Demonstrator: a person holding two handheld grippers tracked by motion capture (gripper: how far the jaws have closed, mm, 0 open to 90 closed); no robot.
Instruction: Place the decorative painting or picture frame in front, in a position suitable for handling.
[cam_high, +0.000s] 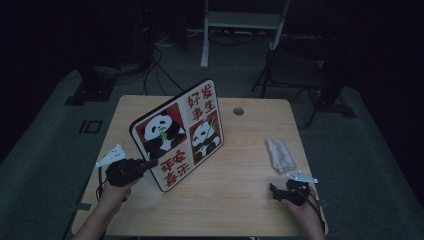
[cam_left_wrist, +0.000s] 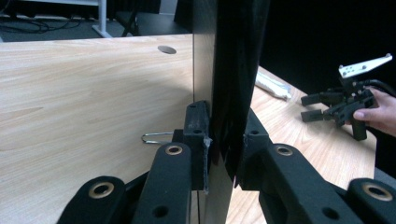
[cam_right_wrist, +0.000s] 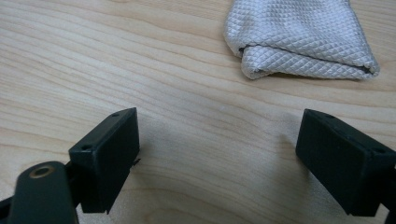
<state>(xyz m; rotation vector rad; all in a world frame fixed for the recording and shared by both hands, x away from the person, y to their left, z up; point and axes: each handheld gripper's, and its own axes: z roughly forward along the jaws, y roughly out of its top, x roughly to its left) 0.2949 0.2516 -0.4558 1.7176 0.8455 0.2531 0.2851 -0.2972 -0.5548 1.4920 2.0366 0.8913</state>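
A square panda picture board (cam_high: 179, 132) with red panels and Chinese characters stands tilted upright on the wooden table (cam_high: 240, 200). My left gripper (cam_high: 150, 163) is shut on its near left edge. In the left gripper view the board's thin dark edge (cam_left_wrist: 233, 70) runs up between the two jaws of the left gripper (cam_left_wrist: 224, 154). My right gripper (cam_high: 276, 191) rests low at the table's front right, open and empty. A folded white cloth (cam_high: 280, 155) lies just beyond it, also seen as the cloth (cam_right_wrist: 299, 37) ahead of the open right gripper (cam_right_wrist: 217, 154).
A round cable hole (cam_high: 238, 111) sits near the table's far edge. A small wire clip (cam_left_wrist: 156, 137) lies on the table beside the left jaw. Beyond the table stand a white frame (cam_high: 240, 25), a dark chair (cam_high: 295, 65) and floor cables (cam_high: 155, 65).
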